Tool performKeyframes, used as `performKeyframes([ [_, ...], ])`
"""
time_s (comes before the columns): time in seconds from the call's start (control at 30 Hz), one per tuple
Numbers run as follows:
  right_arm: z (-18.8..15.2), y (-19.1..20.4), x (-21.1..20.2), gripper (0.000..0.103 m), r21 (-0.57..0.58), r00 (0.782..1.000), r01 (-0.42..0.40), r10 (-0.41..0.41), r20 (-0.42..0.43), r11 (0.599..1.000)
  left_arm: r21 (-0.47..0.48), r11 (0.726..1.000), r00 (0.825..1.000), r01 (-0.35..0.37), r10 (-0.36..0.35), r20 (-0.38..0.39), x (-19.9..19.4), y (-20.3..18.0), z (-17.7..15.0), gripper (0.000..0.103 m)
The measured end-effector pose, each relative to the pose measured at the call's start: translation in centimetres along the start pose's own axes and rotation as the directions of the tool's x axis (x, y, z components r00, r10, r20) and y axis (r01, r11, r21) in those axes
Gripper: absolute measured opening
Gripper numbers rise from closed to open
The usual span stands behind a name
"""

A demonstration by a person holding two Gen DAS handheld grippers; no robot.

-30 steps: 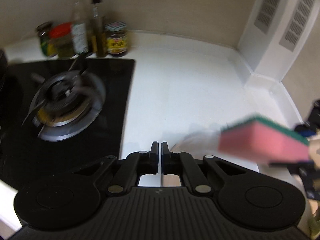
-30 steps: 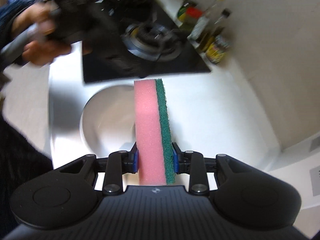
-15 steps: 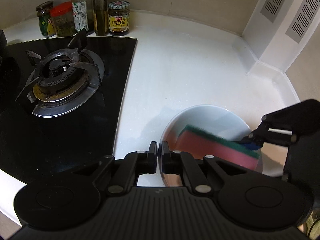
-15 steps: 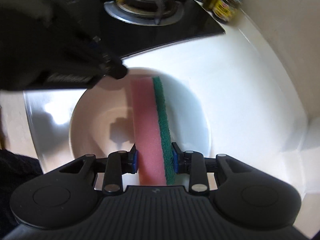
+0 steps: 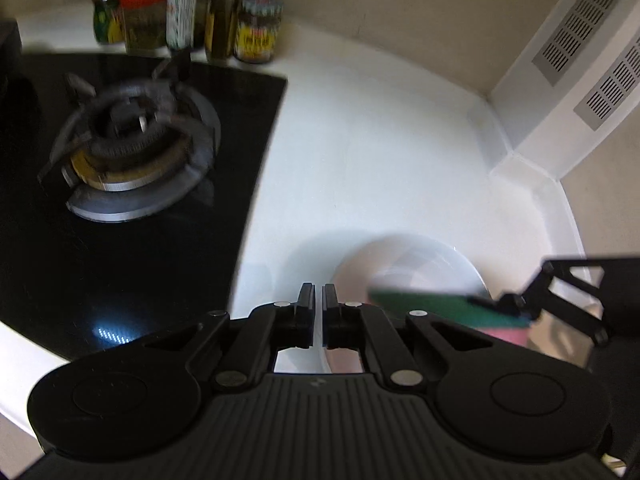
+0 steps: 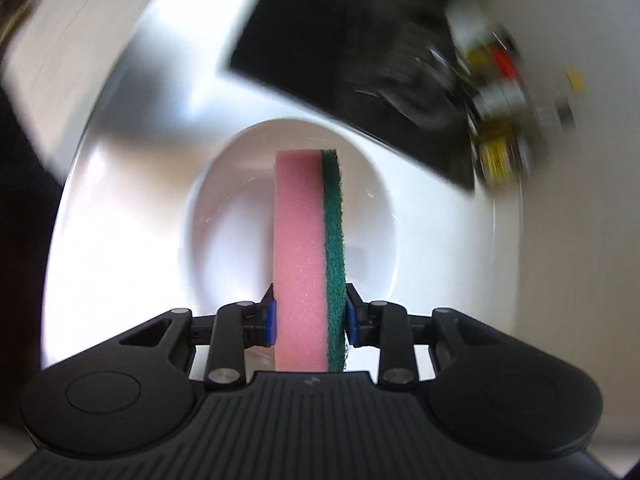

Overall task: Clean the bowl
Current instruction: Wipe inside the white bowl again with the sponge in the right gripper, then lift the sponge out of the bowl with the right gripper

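A white bowl (image 5: pixel 412 268) sits on the white counter, right of the stove; in the right wrist view the bowl (image 6: pixel 224 240) lies straight ahead. My right gripper (image 6: pixel 310 312) is shut on a pink sponge (image 6: pixel 300 264) with a green scrub side, held on edge and reaching into the bowl. In the left wrist view the sponge (image 5: pixel 436 306) lies over the bowl's near side with the right gripper (image 5: pixel 516 308) behind it. My left gripper (image 5: pixel 319 296) is shut and empty, just left of the bowl's rim.
A black glass hob (image 5: pixel 120 184) with a gas burner (image 5: pixel 132 152) fills the left. Several jars and bottles (image 5: pixel 192 16) stand along the back wall. A white vented casing (image 5: pixel 580 64) rises at the right. The white counter (image 5: pixel 380 152) lies between.
My right gripper has turned and pulled the sponge toward the bowl's near side, and both views are blurred by motion. My left gripper stays shut beside the rim.
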State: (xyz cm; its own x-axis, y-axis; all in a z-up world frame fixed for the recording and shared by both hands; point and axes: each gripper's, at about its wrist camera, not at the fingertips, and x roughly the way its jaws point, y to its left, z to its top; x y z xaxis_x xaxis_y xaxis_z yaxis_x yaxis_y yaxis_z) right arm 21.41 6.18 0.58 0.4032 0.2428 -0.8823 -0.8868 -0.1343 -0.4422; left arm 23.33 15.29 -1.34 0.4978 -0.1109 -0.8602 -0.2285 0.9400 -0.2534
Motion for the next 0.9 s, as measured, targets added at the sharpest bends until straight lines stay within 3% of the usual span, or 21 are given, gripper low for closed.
performKeyframes([
  [0.1,0.8,-0.8,1.5,0.027,0.104,0.999,-0.025,0.029,-0.038,0.994,-0.002,1.0,0.999,-0.015,0.015,-0.039,0.7,-0.1,-0.2,0.0],
  [0.2,1.5,0.5,2.0,0.027,0.058,0.998,-0.036,0.039,-0.046,0.998,0.012,0.999,0.997,-0.036,0.037,-0.063,1.5,-0.3,-0.6,0.0],
  [0.27,1.2,2.4,1.5,0.027,-0.079,1.0,-0.003,0.001,-0.024,0.997,-0.001,0.999,0.996,-0.032,0.032,-0.082,2.0,0.0,-0.9,0.0],
  [0.33,0.6,4.2,0.7,0.027,-0.244,0.999,0.041,-0.038,0.015,0.969,-0.011,1.0,0.996,-0.029,0.028,-0.085,2.4,0.1,-1.1,0.0],
  [0.37,0.1,5.0,0.3,0.027,-0.341,0.997,0.077,-0.067,0.039,0.937,-0.013,0.999,0.997,-0.033,0.032,-0.076,2.5,0.1,-1.2,0.0],
  [0.43,-1.4,6.3,-0.6,0.027,-0.53,0.99,0.142,-0.109,0.093,0.836,-0.013,0.999,0.997,-0.038,0.037,-0.065,2.5,0.1,-1.1,0.0],
  [0.5,-3.3,7.0,-1.7,0.027,-0.664,0.987,0.16,-0.104,0.123,0.73,-0.009,0.999,0.997,-0.042,0.041,-0.06,2.6,0.0,-0.9,0.0],
  [0.57,-5.2,7.1,-2.6,0.027,-0.746,0.988,0.153,-0.116,0.101,0.648,-0.016,0.999,0.998,-0.034,0.033,-0.06,2.6,0.1,-0.8,0.0],
  [0.6,-5.8,6.7,-2.9,0.027,-0.749,0.986,0.156,-0.14,0.086,0.644,-0.024,0.999,0.998,-0.027,0.026,-0.058,2.3,0.3,-0.8,0.0],
  [0.67,-6.8,5.4,-3.3,0.027,-0.715,0.978,0.179,-0.203,0.052,0.676,-0.039,0.999,0.999,-0.009,0.007,-0.051,1.6,0.7,-0.9,0.0],
  [0.83,-7.3,-0.4,-4.2,0.027,-0.457,0.973,0.227,-0.223,0.064,0.86,0.03,0.999,0.999,0.031,-0.031,-0.011,-1.0,-0.3,-2.5,0.0],
  [0.9,-7.1,-2.2,-3.9,0.027,-0.384,0.97,0.243,-0.229,0.084,0.891,0.063,0.998,1.0,0.03,-0.029,-0.009,-0.8,-1.3,-3.2,0.0],
])
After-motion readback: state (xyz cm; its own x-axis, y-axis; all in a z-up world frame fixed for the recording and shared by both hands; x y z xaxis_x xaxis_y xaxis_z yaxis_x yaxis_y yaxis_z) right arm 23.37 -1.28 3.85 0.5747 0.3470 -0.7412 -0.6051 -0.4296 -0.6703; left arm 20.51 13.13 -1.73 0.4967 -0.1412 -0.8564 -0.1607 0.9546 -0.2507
